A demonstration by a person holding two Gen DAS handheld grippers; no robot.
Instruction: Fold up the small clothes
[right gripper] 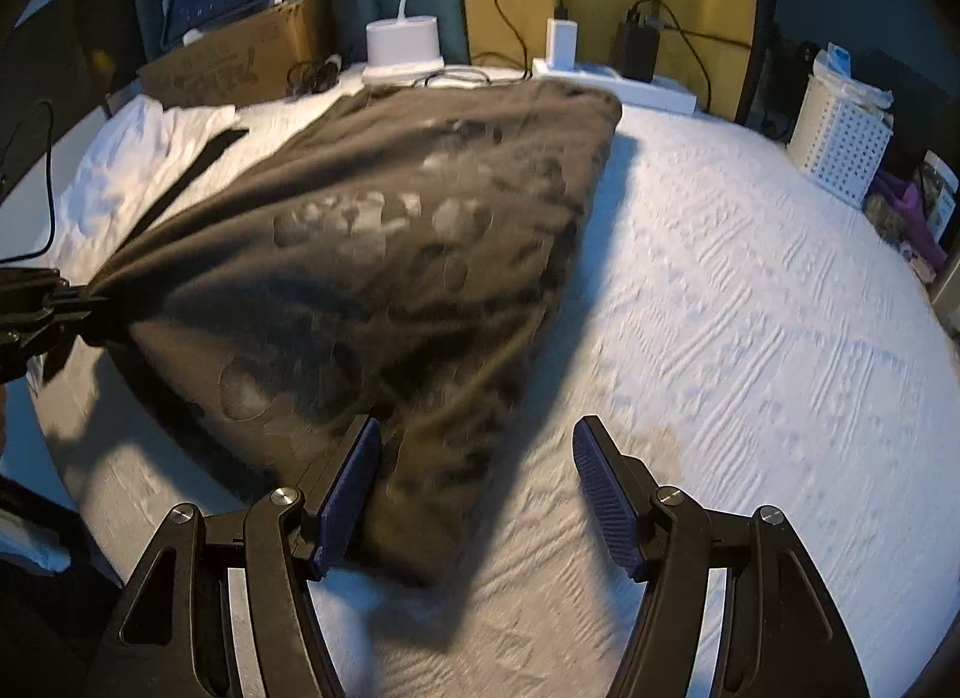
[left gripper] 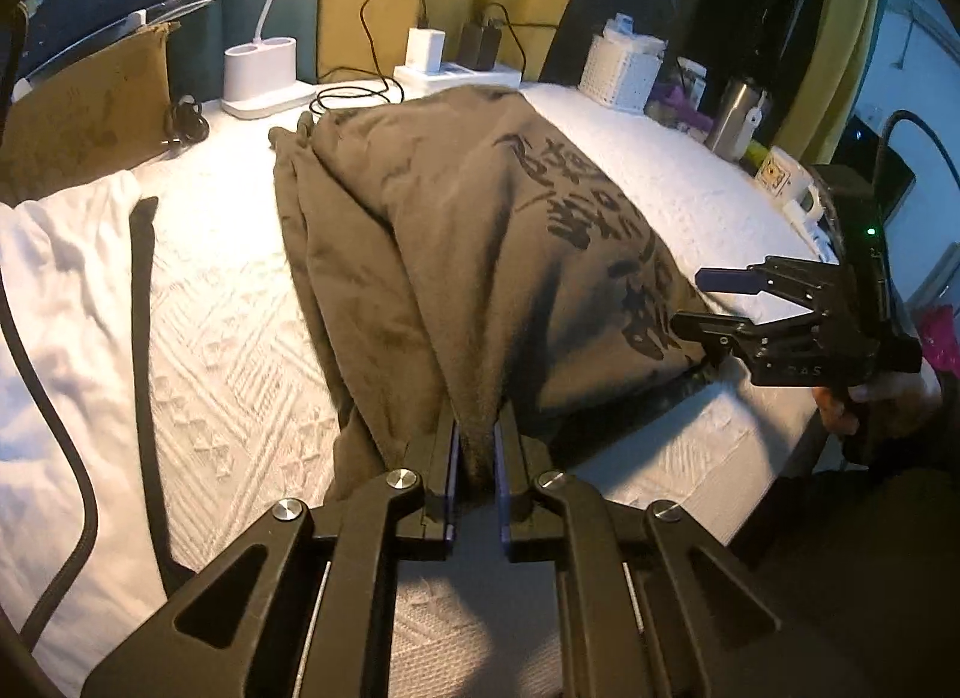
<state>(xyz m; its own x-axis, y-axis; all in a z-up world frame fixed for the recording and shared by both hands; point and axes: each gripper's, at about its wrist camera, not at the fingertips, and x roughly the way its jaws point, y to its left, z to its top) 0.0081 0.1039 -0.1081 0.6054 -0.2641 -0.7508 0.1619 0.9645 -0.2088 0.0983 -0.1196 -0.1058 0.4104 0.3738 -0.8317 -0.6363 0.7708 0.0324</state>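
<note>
A brown garment (left gripper: 456, 254) with dark printed lettering lies on the white bedspread (left gripper: 228, 326), lifted at its near edge. My left gripper (left gripper: 477, 440) is shut on the garment's near corner and holds it up off the bed. My right gripper (right gripper: 480, 446) is open, and the garment's other near corner (right gripper: 420, 458) lies loose against its left finger (right gripper: 351, 488). In the left wrist view the right gripper (left gripper: 708, 302) shows open at the garment's right edge. In the right wrist view the left gripper (right gripper: 42, 302) pinches the bunched fabric at far left.
A white garment (left gripper: 54, 290) with a black strap lies at the bed's left. At the far edge stand a cardboard box (left gripper: 84, 110), a white lamp base (left gripper: 261, 77), chargers with cables (left gripper: 456, 47), a white basket (left gripper: 624, 71) and a steel cup (left gripper: 735, 119).
</note>
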